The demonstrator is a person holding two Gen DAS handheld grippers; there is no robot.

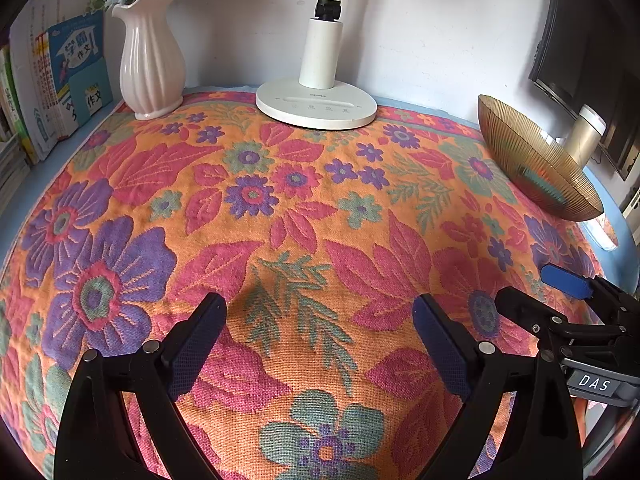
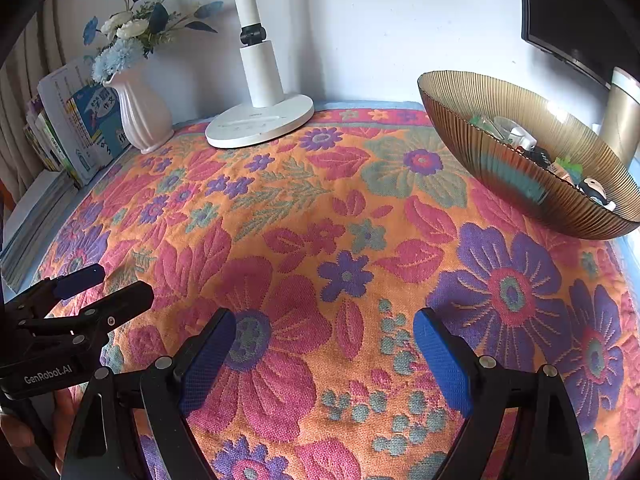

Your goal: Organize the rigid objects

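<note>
From my right tool (image 2: 324, 354) I can only half read the small things (image 2: 532, 156) in the ribbed gold bowl (image 2: 500, 168), ahead and to its right: a dark figurine, something white, a bit of green, the rest hidden by the near wall. From my left tool (image 1: 320, 338) the same bowl sits far right, tilted by the lens, its contents out of sight. A dark screen (image 2: 568, 12) behind the bowl is cut off by the frame. Both tools are released, fingers spread wide with nothing between them, over the floral cloth (image 1: 304, 208) covering the worktop. Straight ahead of the left tool stands a white lamp base (image 1: 316, 106), its stem cropped; ahead-left, a pale vase (image 1: 150, 64) of blue flowers beside leaning books (image 1: 76, 72). Nothing lies between either tool and the bowl.
</note>
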